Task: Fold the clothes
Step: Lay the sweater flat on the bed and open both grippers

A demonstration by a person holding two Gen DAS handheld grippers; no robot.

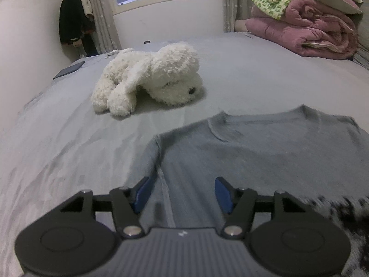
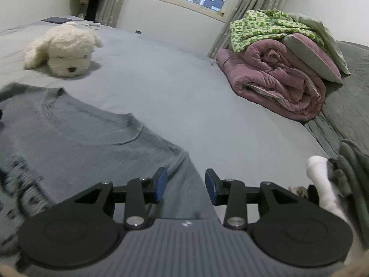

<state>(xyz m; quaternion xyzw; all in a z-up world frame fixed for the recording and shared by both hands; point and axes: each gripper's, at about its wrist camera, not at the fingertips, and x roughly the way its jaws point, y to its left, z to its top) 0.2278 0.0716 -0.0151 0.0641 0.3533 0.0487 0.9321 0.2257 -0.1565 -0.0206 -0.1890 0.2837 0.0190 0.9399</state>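
A grey knitted sweater (image 1: 265, 152) lies flat on the bed, collar toward the window, with a black-and-white patterned band near its lower part. My left gripper (image 1: 182, 192) hovers open over the sweater's left shoulder and sleeve seam, nothing between its blue pads. In the right wrist view the same sweater (image 2: 87, 136) spreads to the left, and my right gripper (image 2: 185, 184) stands open above its right shoulder and sleeve, also holding nothing.
A white plush dog (image 1: 150, 76) lies on the grey bed sheet (image 1: 69, 152) beyond the sweater. A rolled pink quilt (image 2: 276, 80) with a green patterned blanket (image 2: 265, 30) sits at the right. A white sock and dark clothing (image 2: 322, 184) lie near the right gripper.
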